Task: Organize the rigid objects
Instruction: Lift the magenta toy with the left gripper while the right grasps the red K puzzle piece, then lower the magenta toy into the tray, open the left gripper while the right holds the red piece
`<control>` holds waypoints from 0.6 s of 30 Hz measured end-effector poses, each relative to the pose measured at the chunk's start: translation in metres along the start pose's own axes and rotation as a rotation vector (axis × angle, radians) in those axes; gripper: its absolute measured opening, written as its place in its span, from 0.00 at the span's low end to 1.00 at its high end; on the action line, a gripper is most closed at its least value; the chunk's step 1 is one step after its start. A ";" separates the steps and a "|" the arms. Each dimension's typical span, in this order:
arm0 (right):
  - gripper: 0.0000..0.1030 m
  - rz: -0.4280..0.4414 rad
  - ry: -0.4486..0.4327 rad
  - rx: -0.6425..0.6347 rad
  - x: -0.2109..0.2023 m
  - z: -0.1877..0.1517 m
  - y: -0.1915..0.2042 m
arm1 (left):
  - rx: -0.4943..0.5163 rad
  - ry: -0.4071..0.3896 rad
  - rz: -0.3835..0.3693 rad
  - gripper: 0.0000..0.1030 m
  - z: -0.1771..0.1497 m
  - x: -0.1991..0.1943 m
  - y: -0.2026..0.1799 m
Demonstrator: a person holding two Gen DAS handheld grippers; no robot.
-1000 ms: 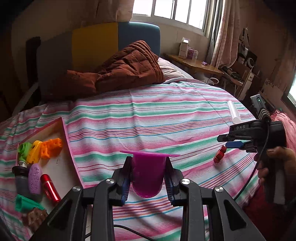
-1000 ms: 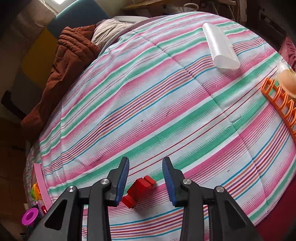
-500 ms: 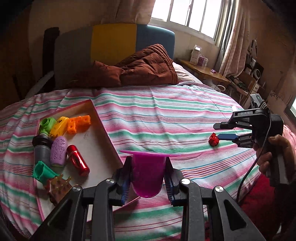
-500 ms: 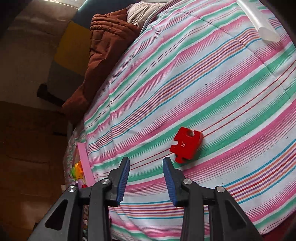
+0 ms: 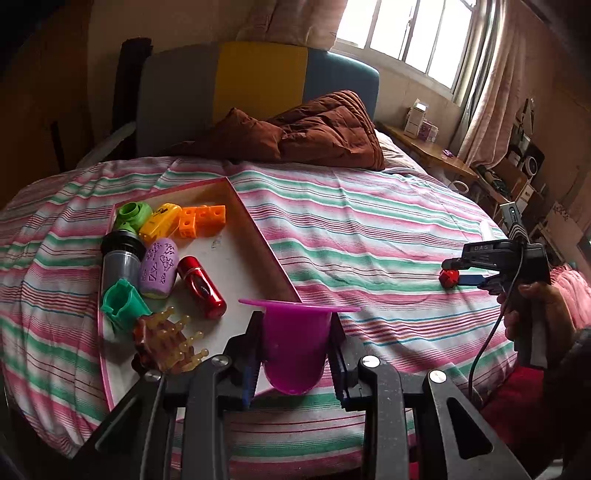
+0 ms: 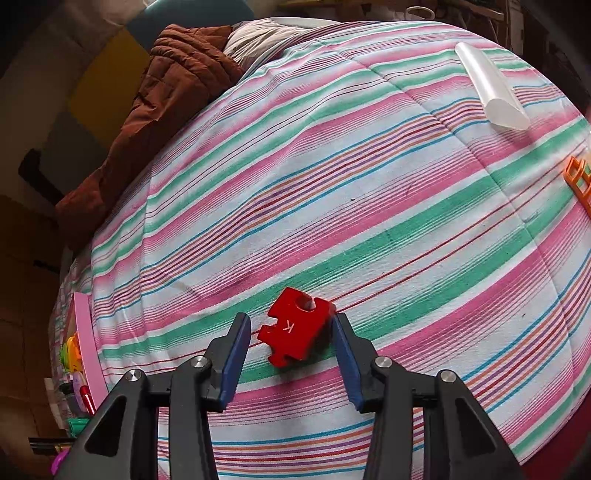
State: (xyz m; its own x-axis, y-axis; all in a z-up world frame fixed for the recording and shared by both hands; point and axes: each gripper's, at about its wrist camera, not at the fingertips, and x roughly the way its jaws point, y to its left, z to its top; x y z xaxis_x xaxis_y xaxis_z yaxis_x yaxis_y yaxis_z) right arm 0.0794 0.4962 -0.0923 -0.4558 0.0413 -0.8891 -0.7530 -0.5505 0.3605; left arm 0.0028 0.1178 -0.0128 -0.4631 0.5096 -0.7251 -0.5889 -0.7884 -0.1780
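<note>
One striped bedspread point(image 5: 369, 236), brown quilt point(image 5: 314, 129), curtained window point(image 5: 406, 33).

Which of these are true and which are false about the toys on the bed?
1. The left claw holds a purple cup. True.
2. The red puzzle piece lies in the tray. False: it lies on the striped bedsheet, between the fingers of the right claw, whose jaws are opening.
3. The tray holds orange blocks. True.
4. The puzzle piece shows the letter A. False: it shows a K.
5. The brown blanket covers the tray. False: it lies near the headboard.
</note>
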 end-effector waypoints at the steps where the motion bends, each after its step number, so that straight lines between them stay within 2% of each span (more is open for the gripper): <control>1: 0.44 -0.037 -0.005 -0.047 0.003 -0.001 0.006 | -0.006 0.000 0.004 0.32 -0.001 -0.001 0.003; 3: 0.41 -0.113 -0.026 -0.143 0.007 -0.003 0.019 | -0.020 -0.001 0.017 0.32 -0.003 -0.003 0.009; 4: 0.31 -0.154 -0.034 -0.186 0.009 -0.005 0.025 | -0.029 -0.001 0.025 0.32 -0.004 -0.004 0.013; 8: 0.30 -0.291 -0.062 -0.357 0.015 -0.017 0.045 | -0.072 -0.007 0.065 0.32 -0.004 -0.008 0.033; 13: 0.31 -0.290 -0.058 -0.387 0.015 -0.016 0.043 | -0.118 -0.017 0.144 0.32 0.004 -0.011 0.054; 18: 0.31 -0.318 -0.078 -0.445 0.025 -0.017 0.052 | -0.099 -0.032 0.250 0.32 0.016 -0.011 0.058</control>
State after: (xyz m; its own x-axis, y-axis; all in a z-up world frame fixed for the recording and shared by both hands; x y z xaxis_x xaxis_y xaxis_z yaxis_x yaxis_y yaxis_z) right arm 0.0367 0.4548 -0.1010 -0.2854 0.3151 -0.9051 -0.5939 -0.7994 -0.0911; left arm -0.0370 0.0720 -0.0039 -0.6080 0.3043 -0.7333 -0.3863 -0.9203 -0.0616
